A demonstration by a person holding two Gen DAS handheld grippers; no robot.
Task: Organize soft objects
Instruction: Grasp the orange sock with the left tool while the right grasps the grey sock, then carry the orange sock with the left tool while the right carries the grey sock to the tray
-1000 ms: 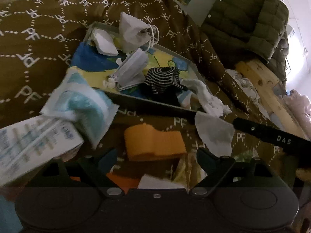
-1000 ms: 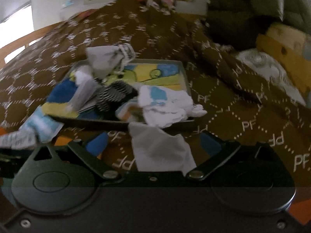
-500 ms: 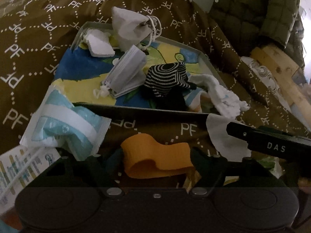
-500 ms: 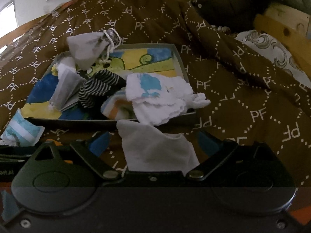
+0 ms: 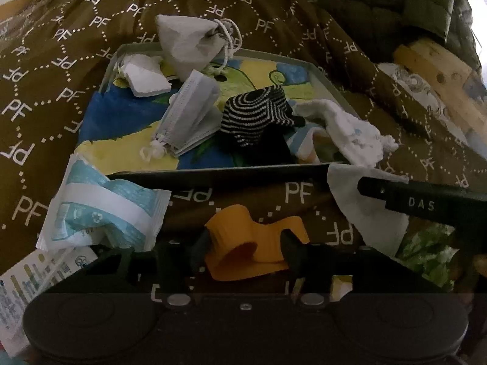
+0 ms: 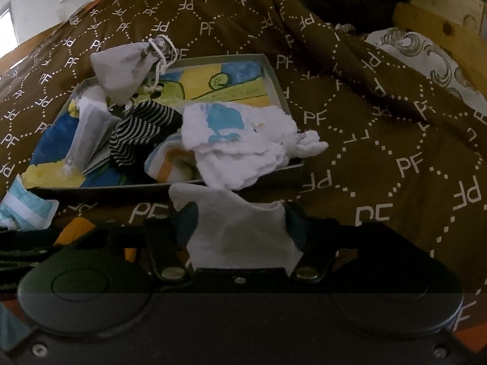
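Closing just now on an orange band (image 5: 254, 251), low in the middle of the left wrist frame, left gripper (image 5: 243, 243) fingers (image 5: 199, 248) pressed against both its sides. Closing likewise on a white cloth (image 6: 240, 231), right gripper (image 6: 240, 228) fingers half shut, touching its edges at lower centre. Behind both, on the brown bedspread (image 6: 380, 121), a tray (image 6: 274, 76) filled with a striped sock (image 5: 255, 115), a face mask (image 5: 188, 115) and a grey pouch (image 5: 188, 42).

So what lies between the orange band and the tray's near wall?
Only bare brown blanket separates the orange band from the tray, per the left wrist view.
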